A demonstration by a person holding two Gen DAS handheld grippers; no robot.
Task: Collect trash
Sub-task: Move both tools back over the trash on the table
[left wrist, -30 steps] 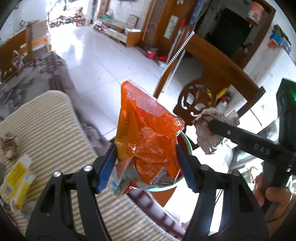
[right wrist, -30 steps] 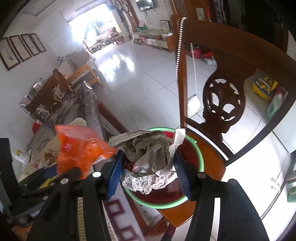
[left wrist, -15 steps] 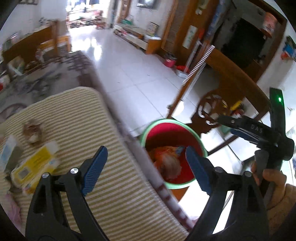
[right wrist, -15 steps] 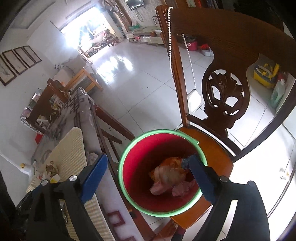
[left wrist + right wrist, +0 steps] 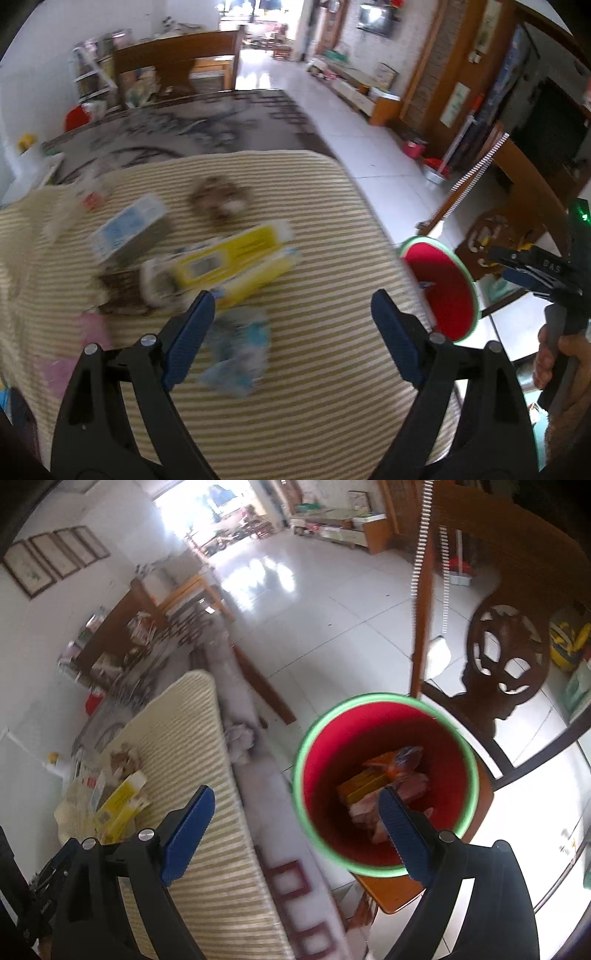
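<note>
1. Red bin [image 5: 384,779] with a green rim sits on a wooden chair [image 5: 491,686] beside the table; trash already lies inside.
2. Left gripper [image 5: 291,325] is spread wide with nothing between its jaws, above the striped mat [image 5: 314,406].
3. Right gripper [image 5: 295,819] is likewise wide and empty, over the bin's edge.
4. Yellow box [image 5: 236,266] lies just ahead and left of the left gripper, long axis slanting up to the right; left hand is nearer.
</note>
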